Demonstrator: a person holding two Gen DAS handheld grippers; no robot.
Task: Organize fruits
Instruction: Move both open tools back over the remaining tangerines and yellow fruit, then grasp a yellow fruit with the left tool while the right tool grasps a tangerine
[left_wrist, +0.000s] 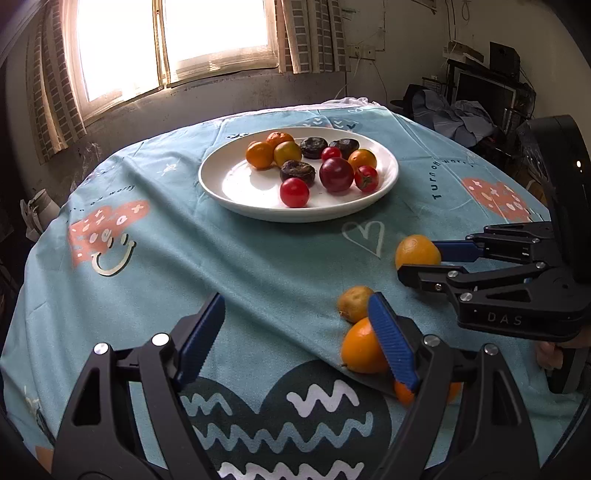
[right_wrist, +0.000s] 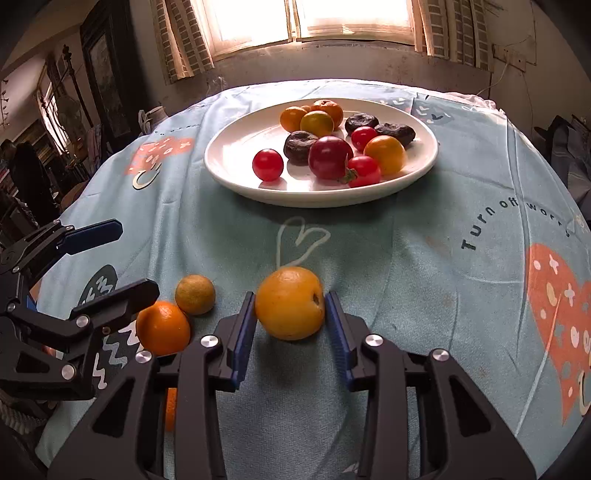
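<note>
The right tool (right_wrist: 290, 325) is clenched on a yellow-orange fruit (right_wrist: 290, 302), one blue pad pressed to each side of it, low over the surface (right_wrist: 424, 295), which is covered by a light blue printed cloth. In the left wrist view the same fruit (left_wrist: 417, 251) sits between the right tool's (left_wrist: 421, 260) fingers, on the near right of the cloth.

The left tool (left_wrist: 295, 332) is released, its pads spread wide with only cloth between them. Just outside its right-hand finger lie an orange (left_wrist: 360, 349) and, touching it on the far side, a small dull yellow-green citrus (left_wrist: 354, 302). The right wrist view shows these two touching each other, to the left of the gripped fruit: the orange (right_wrist: 162, 326) nearer, the small citrus (right_wrist: 195, 294) behind it, with the left tool (right_wrist: 129, 258) beside them.

Farther back, near the middle of the surface, a white plate (right_wrist: 236, 147) holds a cluster of fruit: several red cherry tomatoes, a dark red plum (right_wrist: 330, 157), a few orange and yellow citrus, and three dark wrinkled fruits. One cherry tomato (right_wrist: 267, 164) sits apart from the cluster, on the plate's near left.
</note>
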